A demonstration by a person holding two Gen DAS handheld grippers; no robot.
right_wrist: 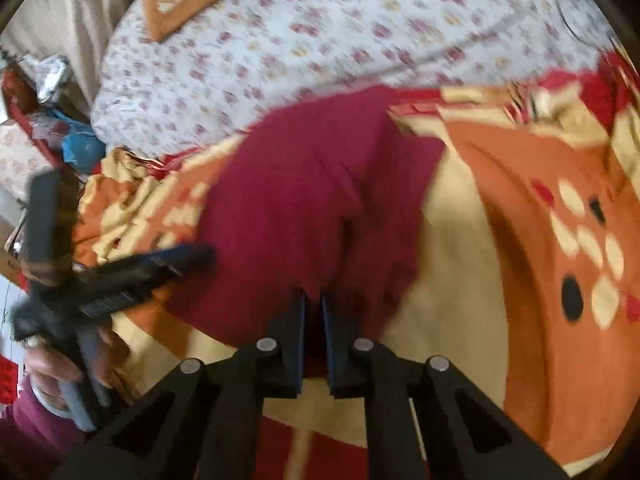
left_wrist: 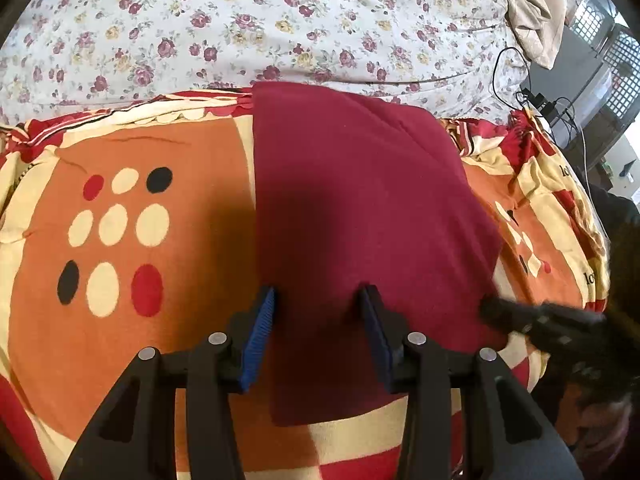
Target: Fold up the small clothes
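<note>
A maroon garment [left_wrist: 360, 208] lies flat and folded on an orange, cream and red patterned blanket [left_wrist: 132, 160]. My left gripper [left_wrist: 320, 300] is open, its blue-padded fingers [left_wrist: 262, 320] spread just above the garment's near edge. The right gripper's tip [left_wrist: 520, 316] shows blurred at the garment's right edge. In the right wrist view, which is motion-blurred, the garment [right_wrist: 312, 192] looks rumpled. My right gripper [right_wrist: 314, 300] has its jaws nearly together on the garment's near edge. The left gripper [right_wrist: 140, 268] shows at the left.
A white floral sheet [left_wrist: 260, 20] covers the bed beyond the blanket. Black cables [left_wrist: 540, 100] and a beige cloth [left_wrist: 528, 12] lie at the far right. Bags and clutter [right_wrist: 60, 120] sit beside the bed. The person's hand [right_wrist: 60, 360] holds the left gripper.
</note>
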